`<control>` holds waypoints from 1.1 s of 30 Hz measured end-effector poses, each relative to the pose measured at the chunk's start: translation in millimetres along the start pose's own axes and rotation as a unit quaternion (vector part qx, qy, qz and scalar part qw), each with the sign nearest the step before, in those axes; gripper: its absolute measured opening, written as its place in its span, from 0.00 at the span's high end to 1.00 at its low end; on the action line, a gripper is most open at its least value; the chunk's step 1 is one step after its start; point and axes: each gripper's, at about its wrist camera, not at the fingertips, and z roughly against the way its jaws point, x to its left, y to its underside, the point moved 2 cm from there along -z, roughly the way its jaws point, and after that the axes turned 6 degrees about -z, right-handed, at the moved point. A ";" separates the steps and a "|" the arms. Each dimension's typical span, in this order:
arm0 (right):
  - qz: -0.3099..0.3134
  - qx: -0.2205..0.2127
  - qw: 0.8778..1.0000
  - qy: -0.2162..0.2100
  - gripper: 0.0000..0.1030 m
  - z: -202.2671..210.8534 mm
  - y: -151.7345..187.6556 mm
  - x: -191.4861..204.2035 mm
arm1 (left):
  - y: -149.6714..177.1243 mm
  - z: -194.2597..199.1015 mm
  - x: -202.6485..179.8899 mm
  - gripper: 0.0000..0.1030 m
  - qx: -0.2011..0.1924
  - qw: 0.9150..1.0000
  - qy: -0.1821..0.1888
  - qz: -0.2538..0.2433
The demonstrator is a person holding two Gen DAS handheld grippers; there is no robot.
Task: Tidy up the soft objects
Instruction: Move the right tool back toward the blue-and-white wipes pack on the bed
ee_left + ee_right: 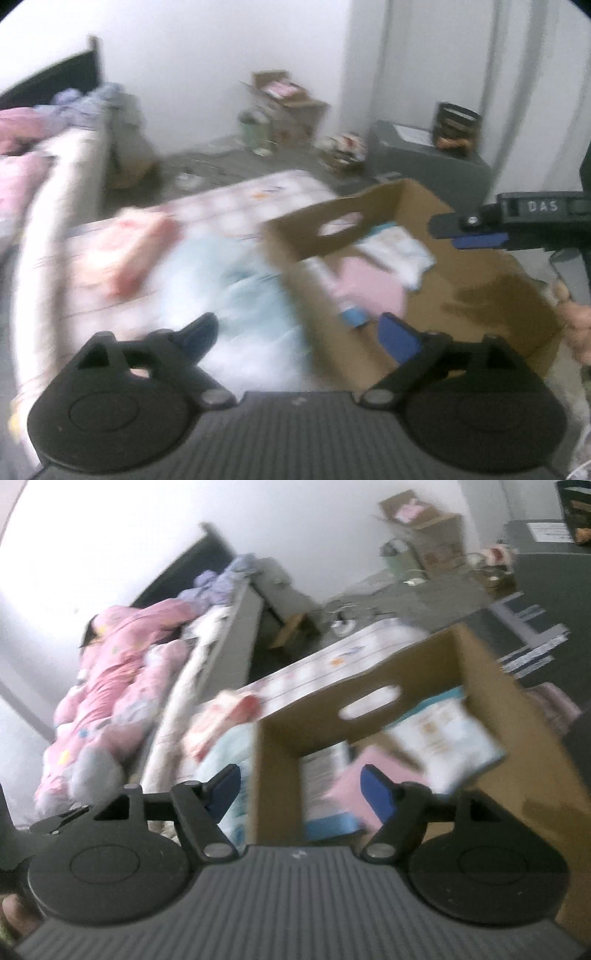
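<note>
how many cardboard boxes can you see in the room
2: an open cardboard box close in front of the grippers, and another box on the floor by the far wall. Blur may hide more.

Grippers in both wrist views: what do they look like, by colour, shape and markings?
Both match: the left gripper and right gripper have black angular linkage fingers with blue pads, pivoting on round black discs beside a grey ribbed body. Seen from the left wrist, the right gripper's black housing carries white "DAS" lettering.

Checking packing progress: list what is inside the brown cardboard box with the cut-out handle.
Inside the brown cardboard box lie a pale blue-and-white printed packet, a folded pink cloth and a white pack with a blue edge. Whatever lies beneath them is covered, and blur hides finer detail.
</note>
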 end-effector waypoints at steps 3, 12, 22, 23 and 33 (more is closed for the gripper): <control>0.020 0.003 1.000 -0.009 0.29 -7.0 25.3 33.3 | 34.7 32.2 27.3 0.01 -0.020 0.998 -0.050 0.016; 0.071 0.041 0.996 -0.045 0.29 -49.2 88.9 124.5 | 135.0 86.7 86.7 0.00 -0.027 0.987 -0.124 0.103; 0.095 0.137 0.983 -0.071 0.29 -121.4 171.3 183.0 | 226.1 103.6 112.7 0.00 -0.045 0.976 -0.140 0.158; 0.097 0.144 0.982 -0.072 0.29 -127.1 176.9 186.6 | 230.3 102.8 112.5 0.00 -0.047 0.976 -0.145 0.157; 0.120 0.204 0.967 -0.091 0.31 -178.9 193.3 220.8 | 244.9 96.4 128.3 0.12 -0.058 0.975 -0.129 0.172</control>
